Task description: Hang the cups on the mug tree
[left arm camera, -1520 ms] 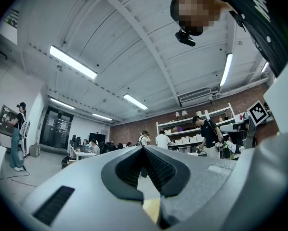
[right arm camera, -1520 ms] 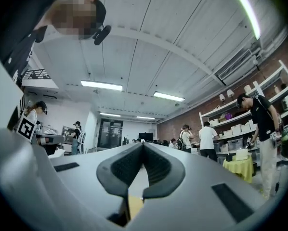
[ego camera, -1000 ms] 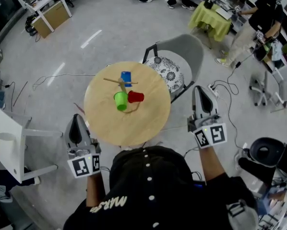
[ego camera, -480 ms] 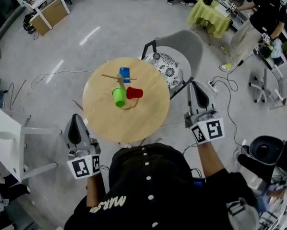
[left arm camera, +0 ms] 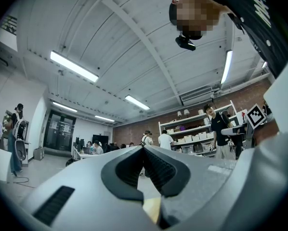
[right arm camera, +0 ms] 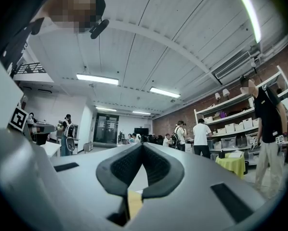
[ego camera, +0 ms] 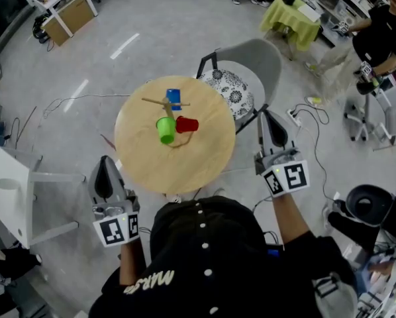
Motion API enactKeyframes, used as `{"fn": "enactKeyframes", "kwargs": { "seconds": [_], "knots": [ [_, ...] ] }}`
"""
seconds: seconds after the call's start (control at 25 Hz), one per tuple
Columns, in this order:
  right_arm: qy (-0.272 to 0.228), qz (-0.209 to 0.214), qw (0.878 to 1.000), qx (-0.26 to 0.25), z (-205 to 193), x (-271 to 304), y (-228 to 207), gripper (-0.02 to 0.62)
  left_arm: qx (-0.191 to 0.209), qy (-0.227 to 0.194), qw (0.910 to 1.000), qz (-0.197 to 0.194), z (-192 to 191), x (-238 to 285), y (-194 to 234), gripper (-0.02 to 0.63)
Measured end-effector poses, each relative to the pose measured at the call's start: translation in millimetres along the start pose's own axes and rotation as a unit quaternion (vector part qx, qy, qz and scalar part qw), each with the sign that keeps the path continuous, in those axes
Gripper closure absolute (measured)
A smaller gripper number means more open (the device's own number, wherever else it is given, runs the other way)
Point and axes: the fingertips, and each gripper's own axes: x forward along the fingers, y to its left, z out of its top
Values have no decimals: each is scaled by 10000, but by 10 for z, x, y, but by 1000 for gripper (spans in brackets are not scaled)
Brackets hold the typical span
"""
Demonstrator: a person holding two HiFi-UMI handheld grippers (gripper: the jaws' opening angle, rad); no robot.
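Nearest, low at either side of round wooden table (ego camera: 151, 171): left gripper (ego camera: 105, 161) clenched, jaw tips meeting, nothing between. Right gripper (ego camera: 269, 114) likewise pinched shut, empty. Both off table's edge, well apart from cups.

On tabletop, toward far edge: wooden mug tree (ego camera: 166, 108). Green cup (ego camera: 165, 130) just beside trunk, mouth toward camera. Red cup (ego camera: 187, 124) lying sideways, right of green cup. Hung or resting on tabletop: cannot tell. Blue object (ego camera: 174, 99) at tree's far side, kind unclear.

Beyond table: grey chair (ego camera: 251, 68) with patterned cushion (ego camera: 228, 95).

An open lab or workshop. Shelves (right arm camera: 235, 104) of bins (right arm camera: 240, 125) line a brick wall (right arm camera: 167, 122); people (right arm camera: 201, 132) work at far desks (left arm camera: 84, 154).
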Motion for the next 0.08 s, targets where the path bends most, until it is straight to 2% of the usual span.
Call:
{"fn": "enactKeyframes", "kwargs": {
  "seconds": [0.08],
  "knots": [
    [5,12,10000,-5,3,5,9,597,6,0,10000,11,9,-14,3,609]
  ]
}}
